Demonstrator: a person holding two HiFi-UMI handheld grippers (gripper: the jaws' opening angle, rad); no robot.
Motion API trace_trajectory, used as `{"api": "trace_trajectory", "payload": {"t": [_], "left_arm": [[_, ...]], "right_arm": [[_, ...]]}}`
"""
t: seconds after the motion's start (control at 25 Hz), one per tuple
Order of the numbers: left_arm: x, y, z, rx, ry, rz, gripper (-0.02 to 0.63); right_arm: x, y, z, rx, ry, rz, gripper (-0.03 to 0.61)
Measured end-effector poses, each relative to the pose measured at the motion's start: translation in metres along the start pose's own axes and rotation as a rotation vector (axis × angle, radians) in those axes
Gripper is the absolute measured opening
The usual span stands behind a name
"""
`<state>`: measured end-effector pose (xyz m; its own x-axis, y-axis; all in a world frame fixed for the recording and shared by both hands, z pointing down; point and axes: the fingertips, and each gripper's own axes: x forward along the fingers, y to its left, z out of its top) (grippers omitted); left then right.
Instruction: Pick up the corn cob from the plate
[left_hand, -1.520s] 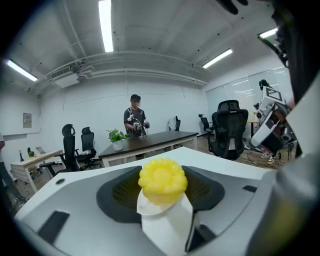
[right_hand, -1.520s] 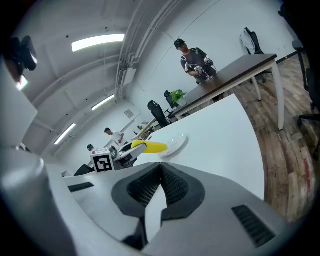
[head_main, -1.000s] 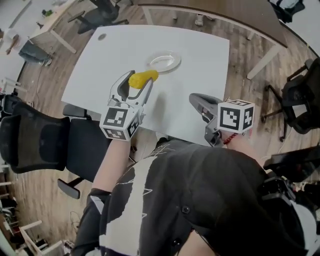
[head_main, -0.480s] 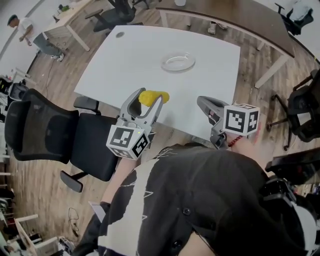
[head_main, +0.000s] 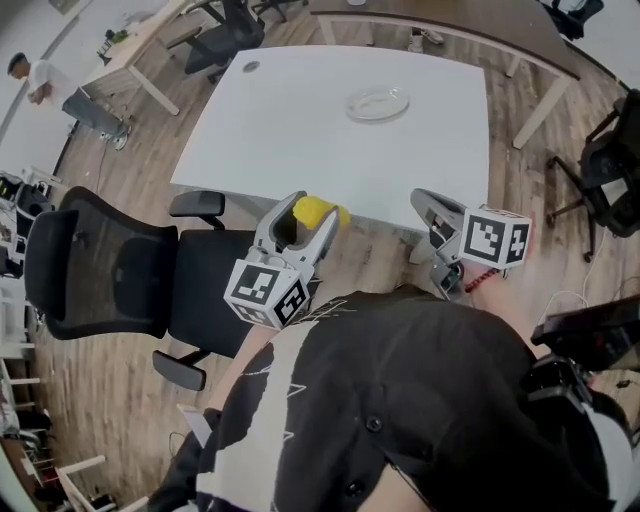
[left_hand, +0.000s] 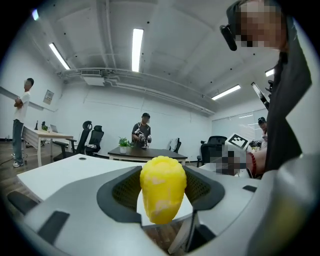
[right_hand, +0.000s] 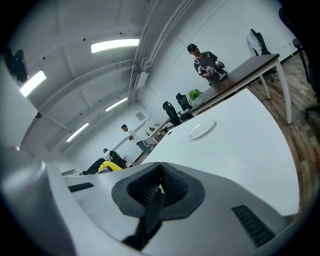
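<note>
My left gripper (head_main: 305, 218) is shut on the yellow corn cob (head_main: 317, 212), held off the near edge of the white table (head_main: 300, 110), over the wooden floor. In the left gripper view the corn cob (left_hand: 162, 187) stands upright between the two dark pads, its tip toward the camera. The clear glass plate (head_main: 377, 102) lies bare at the far middle of the table, also visible as a pale disc (right_hand: 202, 130) in the right gripper view. My right gripper (head_main: 430, 208) is shut with nothing in it, its jaws pressed together (right_hand: 159, 192) beside the table's near right edge.
A black office chair (head_main: 110, 270) stands at the left, close to the table's near corner. A dark brown table (head_main: 450, 15) runs along the far side, with more chairs at the right (head_main: 610, 150). People stand in the far background (left_hand: 142, 132).
My left gripper has carried the corn cob back from over the table toward me, past the near edge. The right gripper stayed shut near the table edge. The head camera's aim has shifted.
</note>
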<state>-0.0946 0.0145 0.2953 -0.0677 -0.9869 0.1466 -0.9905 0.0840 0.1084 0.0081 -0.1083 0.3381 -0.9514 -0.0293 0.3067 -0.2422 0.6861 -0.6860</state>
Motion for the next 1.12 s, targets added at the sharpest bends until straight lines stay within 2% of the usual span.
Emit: {"api": "trace_trajectory", "payload": {"t": [0.24,0.4,0.6,0.84,1.12], "left_arm": [[-0.063,0.006,-0.011,-0.024,-0.008,-0.067,0.25],[-0.105,0.004,-0.022,-0.024,-0.001,-0.118,0.25],[-0.149,0.001,-0.034,-0.041,-0.007,-0.151,0.25],[-0.171,-0.01,-0.041,-0.061,-0.017,-0.168,0.25],[-0.182,-0.02,-0.04,-0.058,-0.036,-0.206,0.25]], "right_arm": [[-0.016,0.029,-0.064,-0.053,0.019,-0.123,0.015],[-0.038,0.051,-0.096,-0.102,-0.045,-0.212,0.015],[-0.061,0.061,-0.151,-0.049,-0.063,-0.272,0.014],[-0.088,0.071,-0.176,-0.036,-0.076,-0.317,0.015],[-0.099,0.081,-0.177,-0.07,-0.1,-0.36,0.015]]}}
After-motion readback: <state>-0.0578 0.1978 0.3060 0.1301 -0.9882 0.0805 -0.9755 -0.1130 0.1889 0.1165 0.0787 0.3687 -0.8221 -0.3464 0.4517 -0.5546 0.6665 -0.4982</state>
